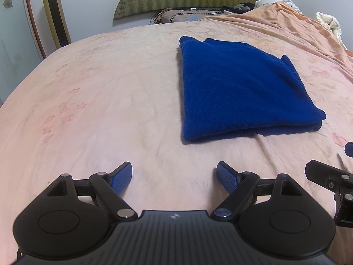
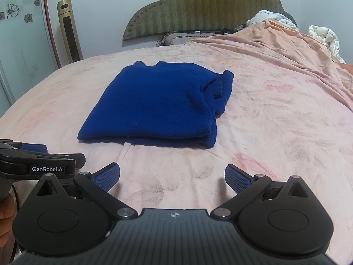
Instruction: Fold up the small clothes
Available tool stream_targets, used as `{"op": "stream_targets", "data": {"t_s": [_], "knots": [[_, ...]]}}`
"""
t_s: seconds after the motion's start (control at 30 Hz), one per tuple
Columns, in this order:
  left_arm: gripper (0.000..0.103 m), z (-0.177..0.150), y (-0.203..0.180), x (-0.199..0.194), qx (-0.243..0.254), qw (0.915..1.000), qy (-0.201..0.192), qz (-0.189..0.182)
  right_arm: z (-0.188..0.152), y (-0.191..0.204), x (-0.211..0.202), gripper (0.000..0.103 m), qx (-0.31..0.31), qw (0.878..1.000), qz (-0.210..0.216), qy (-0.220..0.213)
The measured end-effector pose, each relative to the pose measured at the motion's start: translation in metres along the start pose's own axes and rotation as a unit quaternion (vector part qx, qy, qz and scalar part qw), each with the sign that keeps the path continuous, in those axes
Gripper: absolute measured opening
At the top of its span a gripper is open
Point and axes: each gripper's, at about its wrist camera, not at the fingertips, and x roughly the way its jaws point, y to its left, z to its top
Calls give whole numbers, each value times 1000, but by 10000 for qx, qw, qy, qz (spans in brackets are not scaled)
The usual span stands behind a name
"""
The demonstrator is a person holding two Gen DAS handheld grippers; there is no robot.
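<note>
A dark blue knitted garment [image 1: 238,88] lies folded into a flat rectangle on the pink bed sheet [image 1: 99,110]. In the right wrist view the same garment [image 2: 158,106] sits ahead and slightly left, its folded edge toward me. My left gripper [image 1: 174,174] is open over bare sheet, short of the garment and to its left, nothing between its blue pads. My right gripper [image 2: 172,174] is also open above the sheet [image 2: 275,132], just short of the garment's near edge. The left gripper's side [image 2: 39,165] shows at the right view's left edge.
A green padded headboard [image 2: 205,8] stands at the far end of the bed. An orange-pink blanket [image 2: 286,50] is heaped at the far right, with white bedding [image 2: 324,35] beyond it. A gold tower fan [image 2: 69,31] stands by the wall on the left.
</note>
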Motion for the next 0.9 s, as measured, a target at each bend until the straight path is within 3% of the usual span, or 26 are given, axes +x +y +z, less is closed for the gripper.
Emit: {"op": "stream_targets", "data": {"t_s": [0.9], "knots": [[84, -2, 3, -11, 126, 9997, -227, 19, -1, 0, -7, 102, -69, 9999, 95, 0]]}}
